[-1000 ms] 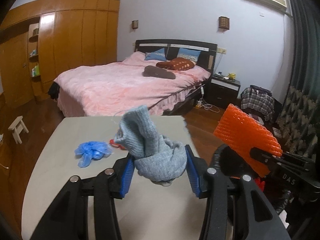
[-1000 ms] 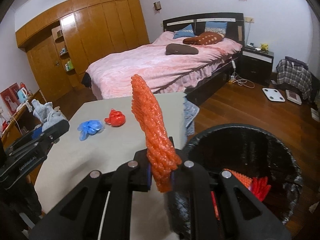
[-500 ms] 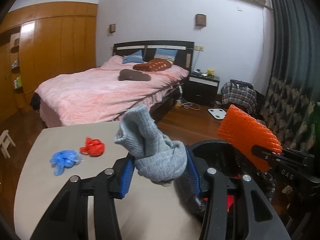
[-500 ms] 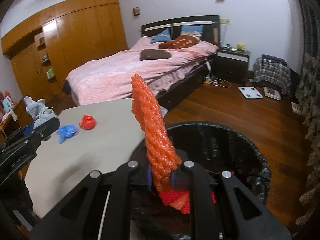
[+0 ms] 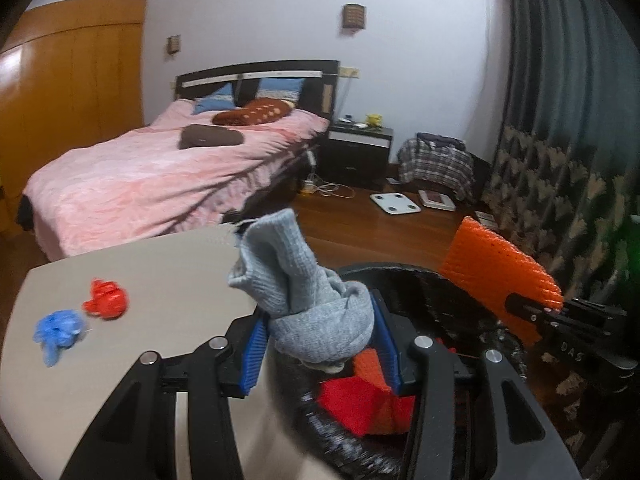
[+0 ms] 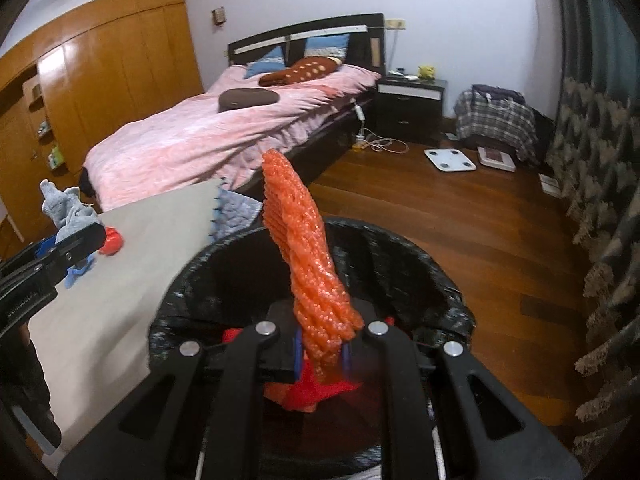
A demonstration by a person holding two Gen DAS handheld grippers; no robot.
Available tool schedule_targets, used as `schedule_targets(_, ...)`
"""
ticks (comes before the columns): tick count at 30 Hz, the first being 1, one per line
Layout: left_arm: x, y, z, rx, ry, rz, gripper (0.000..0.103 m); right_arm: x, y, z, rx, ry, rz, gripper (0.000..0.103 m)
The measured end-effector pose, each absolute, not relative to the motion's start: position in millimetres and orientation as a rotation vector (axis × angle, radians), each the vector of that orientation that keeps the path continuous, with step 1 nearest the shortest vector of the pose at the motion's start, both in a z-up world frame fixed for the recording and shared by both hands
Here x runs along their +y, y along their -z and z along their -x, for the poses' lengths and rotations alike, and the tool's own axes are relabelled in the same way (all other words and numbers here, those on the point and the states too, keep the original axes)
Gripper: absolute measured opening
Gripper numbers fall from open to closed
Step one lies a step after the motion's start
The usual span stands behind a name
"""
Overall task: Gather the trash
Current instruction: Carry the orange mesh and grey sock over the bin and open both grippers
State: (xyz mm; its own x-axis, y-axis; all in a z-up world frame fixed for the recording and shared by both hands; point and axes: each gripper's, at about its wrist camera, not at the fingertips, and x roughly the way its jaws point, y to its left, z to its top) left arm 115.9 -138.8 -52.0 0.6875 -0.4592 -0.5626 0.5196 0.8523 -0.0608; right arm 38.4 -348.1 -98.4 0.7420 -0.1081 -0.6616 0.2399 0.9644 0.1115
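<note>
Bedroom table [image 5: 168, 272] at nine o'clock holds red [image 5: 106, 304] and blue wads [image 5: 58, 330], while my left gripper [image 5: 320, 336] clamps a grey sock [image 5: 308, 296] and my right gripper [image 6: 322, 354] pinches orange foam netting [image 6: 304, 256] above the black-lined bin [image 6: 400, 264].

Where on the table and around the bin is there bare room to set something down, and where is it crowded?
The table is bare between the red bag, blue bag and the bin. Wooden floor lies open between bin and white scale. Crowded: over the bin, where the left gripper holds a grey sock and the right gripper holds orange foam netting.
</note>
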Motion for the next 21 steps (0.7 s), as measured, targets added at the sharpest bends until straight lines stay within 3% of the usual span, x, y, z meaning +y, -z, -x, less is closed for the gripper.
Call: schedule_targets(21, -208, 89, -138, 0.657, 0.744, -0.146, 0.048, -390, 151, -47, 0.781, 0.231, -0.240, 0.015)
